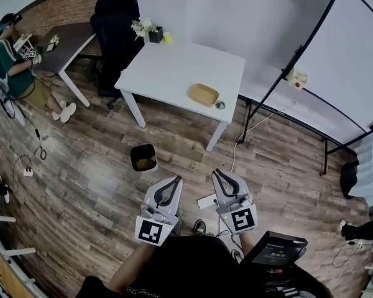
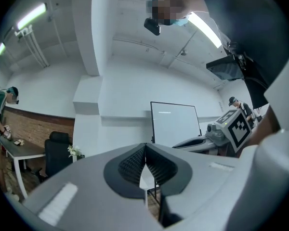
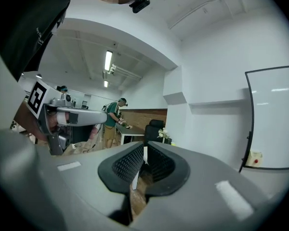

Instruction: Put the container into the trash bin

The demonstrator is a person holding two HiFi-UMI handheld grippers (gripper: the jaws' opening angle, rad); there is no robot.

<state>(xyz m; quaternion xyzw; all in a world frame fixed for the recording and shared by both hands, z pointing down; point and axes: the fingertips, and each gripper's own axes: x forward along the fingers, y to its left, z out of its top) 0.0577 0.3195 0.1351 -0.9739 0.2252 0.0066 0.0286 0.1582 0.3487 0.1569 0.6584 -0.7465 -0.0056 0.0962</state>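
Container (image 1: 203, 94) — the shallow tan one — lies near the front right corner of the table (image 1: 168, 67), just beside a small round thing (image 1: 220, 105) too small to identify. The bin (image 1: 143, 158) stands on the floor by the table's front left leg, between the table and you, with something yellowish inside.

Your left gripper (image 1: 176, 179) and right gripper (image 1: 216, 172) are held side by side over the floor, well apart from the container. In each gripper view the jaws meet at the tips with nothing between them — both closed, both empty.

As I judge it, the step in hand is the approach. Open the jaws before you reach the table edge, not over the container. The right gripper looks better placed, so come in level and take the near rim squarely. Keep clear of the round thing beside it. The bin's mouth looks little wider than the container, so plan to tip it in end first.
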